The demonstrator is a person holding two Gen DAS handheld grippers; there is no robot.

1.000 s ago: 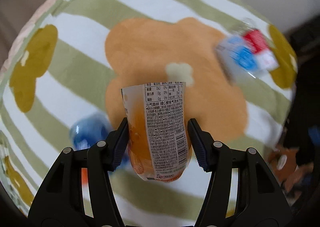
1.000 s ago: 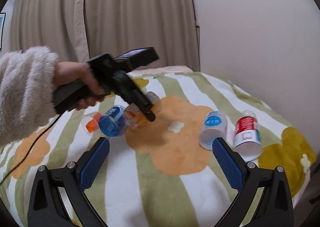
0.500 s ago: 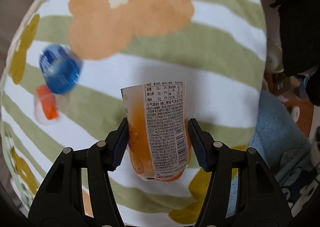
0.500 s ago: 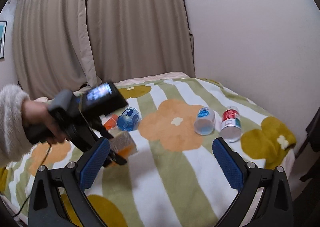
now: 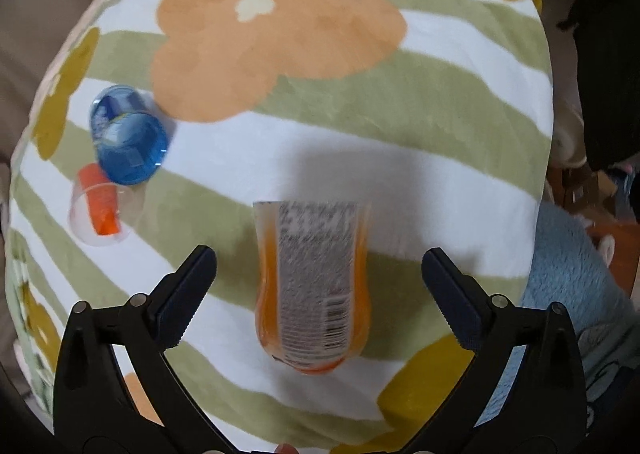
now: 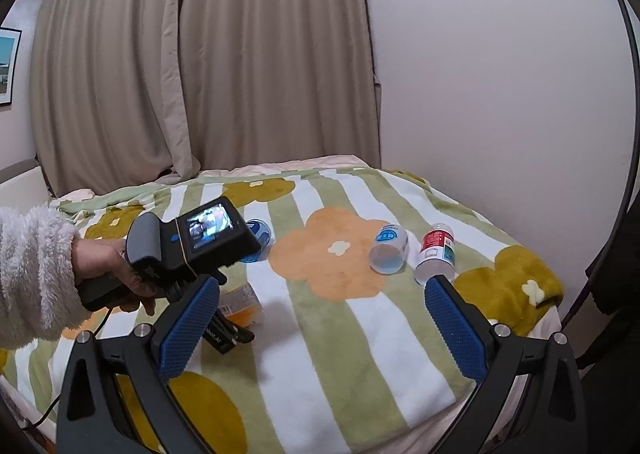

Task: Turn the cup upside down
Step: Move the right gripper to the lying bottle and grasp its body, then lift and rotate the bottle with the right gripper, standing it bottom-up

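We're seeing the left gripper [image 5: 319,294] with jaws spread wide, pads clear of the orange cup [image 5: 312,286] on both sides, so nothing is being gripped. The cup is sitting between the fingers on the blanket [image 5: 400,158], on a white stripe near the front edge of the bed. The rounded orange end is facing the camera and the straight-cut end is pointing away toward the fabric, so we're reading it as already inverted and released, though motion blur is hiding whether the rim is lying flat. If that read is right, only backing the left gripper out without clipping the cup is left.

The cup is thin plastic, lightly waisted, wrapped in a printed label with a barcode; likely light and easy to tip on this surface. The blanket is plush fleece, green and white stripes with orange and mustard flower shapes; soft and uneven, so poor footing for a narrow rim.

The right gripper [image 6: 322,328] is hanging open over the near end of the bed, holding nothing, ribbed blue pads visible.

Further out on the left, a clear cup with an orange label [image 5: 98,206] and a blue-tinted cup [image 5: 128,142] are lying on their sides, touching. At the far edge, a blue-labelled cup [image 6: 388,250] and a red-labelled cup [image 6: 436,254] are lying tipped side by side. Beige curtains [image 6: 200,66] and a plain wall are behind
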